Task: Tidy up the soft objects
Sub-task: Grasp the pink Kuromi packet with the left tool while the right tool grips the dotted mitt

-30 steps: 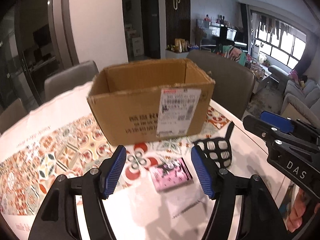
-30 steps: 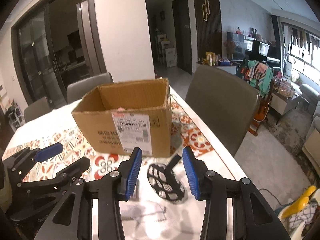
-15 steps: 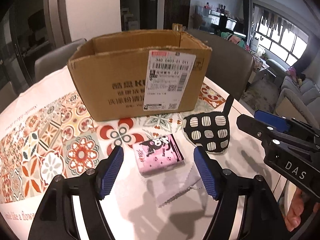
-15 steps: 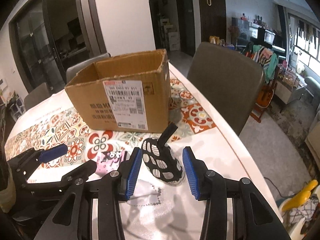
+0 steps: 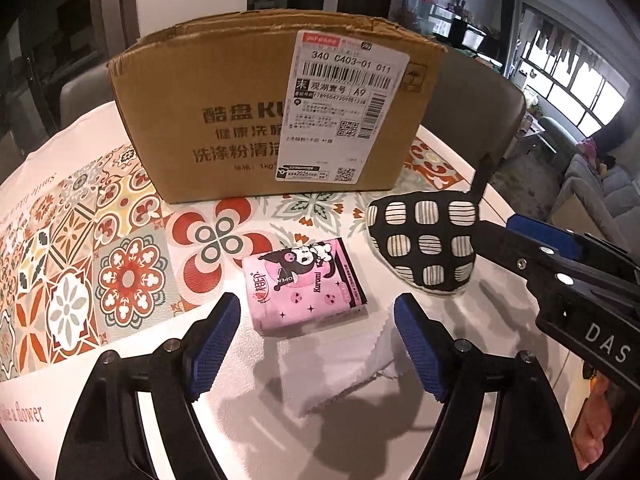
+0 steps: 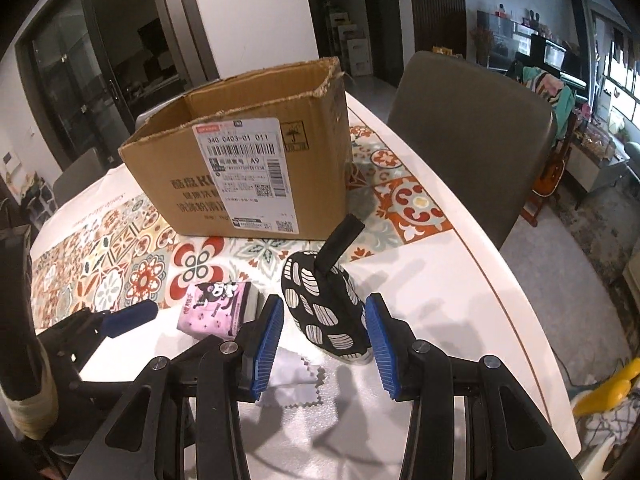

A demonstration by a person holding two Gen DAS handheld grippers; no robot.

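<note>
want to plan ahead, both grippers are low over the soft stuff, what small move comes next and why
Probably lower the left gripper a little onto the pink tissue pack. Its jaws are opening, nothing is between them, and the pack lies flat just ahead, wider than the white cloth beside it.

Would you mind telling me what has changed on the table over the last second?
Both grippers came down toward the table: the left gripper, its jaws opening, now frames the pink tissue pack, and the right gripper frames the black patterned mitt. Nothing is gripped yet. The cardboard box and white cloth lie as before.
</note>
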